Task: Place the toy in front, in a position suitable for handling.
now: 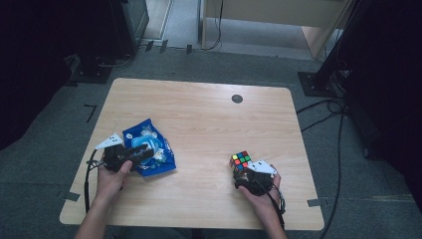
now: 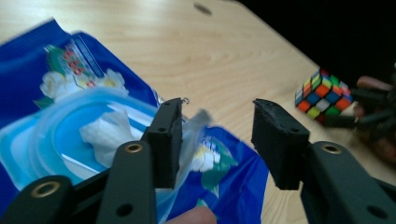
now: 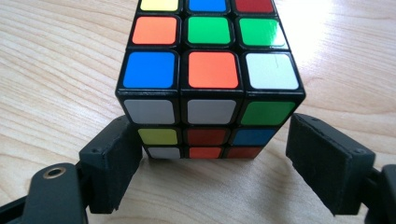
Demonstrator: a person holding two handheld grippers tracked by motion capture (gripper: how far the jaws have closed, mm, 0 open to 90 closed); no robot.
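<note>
- Left gripper (image 1: 144, 152) lies low over the blue pack (image 1: 149, 147), jaws apart; in the left gripper view (image 2: 217, 140) one jaw sits over the pack's open lid and a loose white flap stands in the gap, with nothing clamped.
- Left hand (image 1: 112, 177) grips its handle from behind, forearm coming up from the near table edge, the grey plate just left of the pack.
- Right gripper (image 1: 242, 172) points at the cube (image 1: 241, 161), well right of the pack; the right gripper view (image 3: 212, 161) has its jaws spread either side of the cube's (image 3: 210, 84) near bottom corners. The left-hand jaw looks to touch the cube or sit just beside it; the other stands clear of it.
- Right hand (image 1: 259, 191) holds that gripper from the near side, wrist angled in toward the cube, cable trailing back along the forearm.
- Pack is a wet-wipe pouch (image 2: 70, 121), lying flat, a white wipe poking out of its round opening.
- Cube stands on the bare table (image 1: 209, 119), scrambled, colours mixed on each visible face.
- Table is pale wood grain with rounded corners; a small dark round cap (image 1: 237, 98) sits far beyond the cube, near the back edge.
- Around it: grey carpet, black cables (image 1: 328, 107) on the floor right of the table, dark stands behind, a pale wooden unit at the back.
</note>
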